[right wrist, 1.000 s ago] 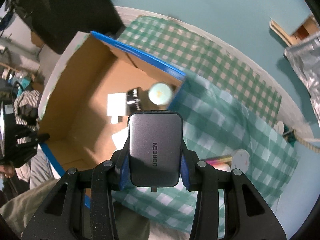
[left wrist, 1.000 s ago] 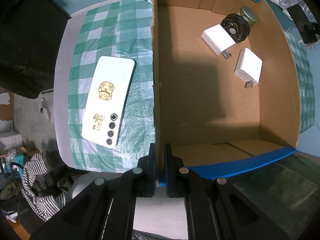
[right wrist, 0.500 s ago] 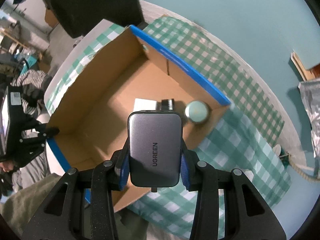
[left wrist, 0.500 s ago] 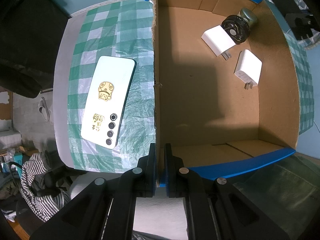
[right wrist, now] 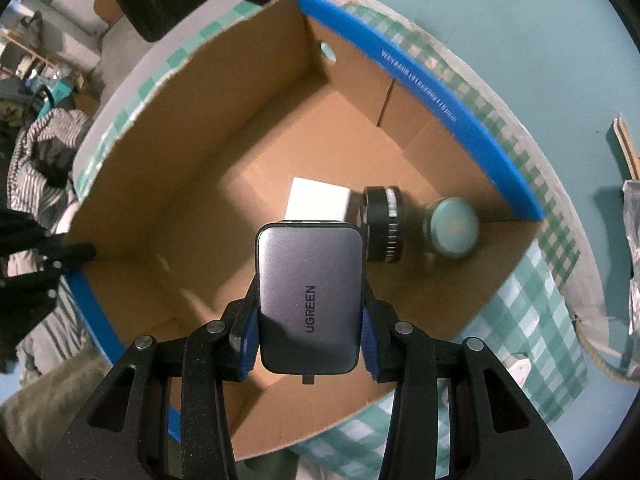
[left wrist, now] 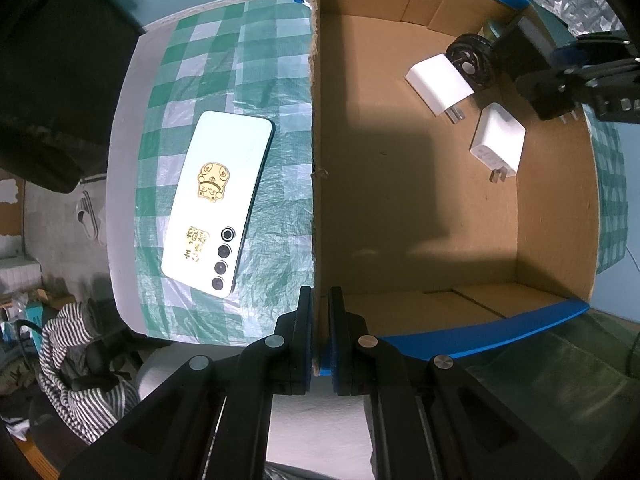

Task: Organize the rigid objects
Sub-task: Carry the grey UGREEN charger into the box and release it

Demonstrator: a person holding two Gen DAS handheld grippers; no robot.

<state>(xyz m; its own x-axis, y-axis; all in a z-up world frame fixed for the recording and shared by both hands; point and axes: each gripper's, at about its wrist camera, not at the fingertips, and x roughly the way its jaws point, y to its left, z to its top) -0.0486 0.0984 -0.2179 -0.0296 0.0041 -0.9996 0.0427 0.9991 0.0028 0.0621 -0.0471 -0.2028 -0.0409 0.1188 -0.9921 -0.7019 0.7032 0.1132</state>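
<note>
A: What's in the box (left wrist: 440, 216)?

B: Two white plugs: one (left wrist: 439, 82) near the far corner, another (left wrist: 497, 142) just beside it toward the right wall. A black ring-shaped piece (left wrist: 472, 60) touches the first plug, and a round teal-lidded tin (right wrist: 452, 227) stands in the corner behind it. The rest of the floor is bare cardboard, the widest stretch on the near and left side.

A: And the grey charger (right wrist: 310, 300)?

B: Held above the box, over the right side near the white plugs. The right gripper (right wrist: 310, 308) has its jaws pinching it by the two long edges, blue pads against the sides. Its prongs show in the left view (left wrist: 532, 80).

A: The left gripper (left wrist: 319, 332)?

B: Its jaws are pressed onto the box's left wall at the near corner, one finger inside, one outside.

A: Anything outside?

B: A white phone (left wrist: 218, 202) lies face down on the checked worktop (left wrist: 272, 80), near that wall but apart from it, with gold stickers on its back.

A: Any writing?

B: "UGREEN" on the charger. The blue rim carries small white print that I cannot read surely.
</note>
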